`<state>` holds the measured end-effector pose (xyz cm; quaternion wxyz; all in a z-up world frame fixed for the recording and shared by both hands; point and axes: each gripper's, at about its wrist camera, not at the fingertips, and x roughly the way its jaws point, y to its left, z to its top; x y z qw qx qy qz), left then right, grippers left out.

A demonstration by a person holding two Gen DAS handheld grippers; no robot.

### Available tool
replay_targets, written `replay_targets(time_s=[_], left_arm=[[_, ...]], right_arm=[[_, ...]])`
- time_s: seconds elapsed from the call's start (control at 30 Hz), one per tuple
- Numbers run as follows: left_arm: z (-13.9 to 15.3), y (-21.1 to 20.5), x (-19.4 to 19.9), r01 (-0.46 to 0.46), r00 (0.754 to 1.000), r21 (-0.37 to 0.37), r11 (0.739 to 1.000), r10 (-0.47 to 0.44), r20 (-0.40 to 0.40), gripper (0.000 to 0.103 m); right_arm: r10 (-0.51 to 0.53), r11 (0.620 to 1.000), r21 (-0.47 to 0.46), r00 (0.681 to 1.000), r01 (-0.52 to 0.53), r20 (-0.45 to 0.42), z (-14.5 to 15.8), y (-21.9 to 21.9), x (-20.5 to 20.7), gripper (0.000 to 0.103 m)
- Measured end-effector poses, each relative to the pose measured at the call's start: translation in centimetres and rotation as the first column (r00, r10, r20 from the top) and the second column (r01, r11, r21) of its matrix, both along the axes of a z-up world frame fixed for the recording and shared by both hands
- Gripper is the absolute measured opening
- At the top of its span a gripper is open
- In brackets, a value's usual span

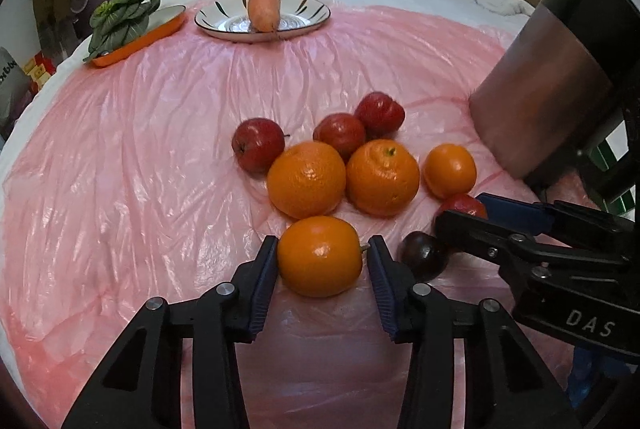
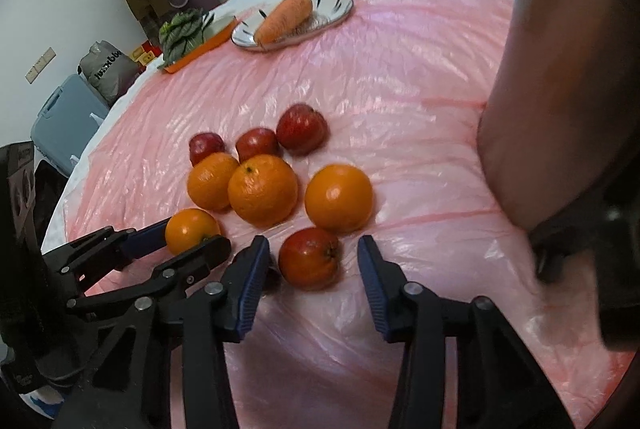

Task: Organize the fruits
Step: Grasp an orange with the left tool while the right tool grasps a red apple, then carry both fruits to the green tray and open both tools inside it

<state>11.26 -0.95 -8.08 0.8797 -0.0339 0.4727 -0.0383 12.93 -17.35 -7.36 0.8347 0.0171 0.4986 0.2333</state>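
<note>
Several oranges and red apples lie clustered on a pink plastic sheet (image 1: 140, 149). My left gripper (image 1: 322, 261) is around a near orange (image 1: 320, 255), its pads touching or almost touching both sides; it also shows in the right wrist view (image 2: 191, 229). My right gripper (image 2: 310, 269) is open around a red-orange fruit (image 2: 310, 257), clear of it on both sides. That fruit (image 1: 462, 205) shows partly hidden in the left wrist view, next to a dark plum-like fruit (image 1: 422, 255). Three apples (image 1: 258, 143) lie behind the oranges (image 1: 382, 175).
A striped plate (image 1: 312, 15) holding a carrot (image 1: 263, 9) stands at the far edge, beside an orange tray (image 1: 160, 29) with leafy greens (image 1: 120, 17). A person's arm (image 1: 540, 89) reaches in from the right. A blue case (image 2: 66, 117) stands beyond the left edge.
</note>
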Motion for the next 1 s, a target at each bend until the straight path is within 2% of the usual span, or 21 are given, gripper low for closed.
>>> replay_targets(time_s=[0.03, 0.13, 0.17, 0.47, 0.63, 0.8, 1.0], left_arm=[[-0.1, 0.0, 0.0, 0.001, 1.000, -0.002, 1.000, -0.001, 0.001, 0.040], [-0.3, 0.1, 0.0, 0.002, 1.000, -0.016, 1.000, -0.002, 0.000, 0.039], [-0.3, 0.1, 0.0, 0.003, 1.000, -0.016, 1.000, -0.003, 0.003, 0.039], [0.4, 0.4, -0.7, 0.002, 0.999, -0.035, 0.999, 0.000, 0.040, 0.038], [1.5, 0.7, -1.5, -0.004, 0.998, -0.050, 0.999, 0.007, 0.066, 0.038], [2.7, 1.0, -2.7, -0.015, 0.996, -0.059, 0.998, 0.020, 0.082, 0.038], [4.9, -0.4, -4.9, 0.011, 0.995, -0.052, 0.999, -0.006, 0.102, 0.038]], right_arm=[[-0.002, 1.000, 0.002, 1.000, 0.002, -0.004, -0.3, 0.0, 0.1, 0.058], [-0.009, 1.000, 0.018, 1.000, 0.009, -0.017, -0.6, -0.3, 0.1, 0.041], [-0.005, 1.000, 0.024, 1.000, 0.005, -0.016, -0.7, -0.3, 0.2, 0.026], [-0.003, 0.997, 0.071, 1.000, 0.003, 0.006, -0.1, -0.9, -0.4, 0.025], [0.000, 0.997, 0.078, 0.997, -0.005, 0.074, 2.2, -1.2, -1.7, 0.025], [0.008, 0.996, 0.084, 0.995, -0.017, 0.102, 4.0, -1.8, -3.4, 0.025], [0.006, 0.998, 0.064, 0.992, -0.014, 0.128, 5.7, -5.4, -6.9, 0.025]])
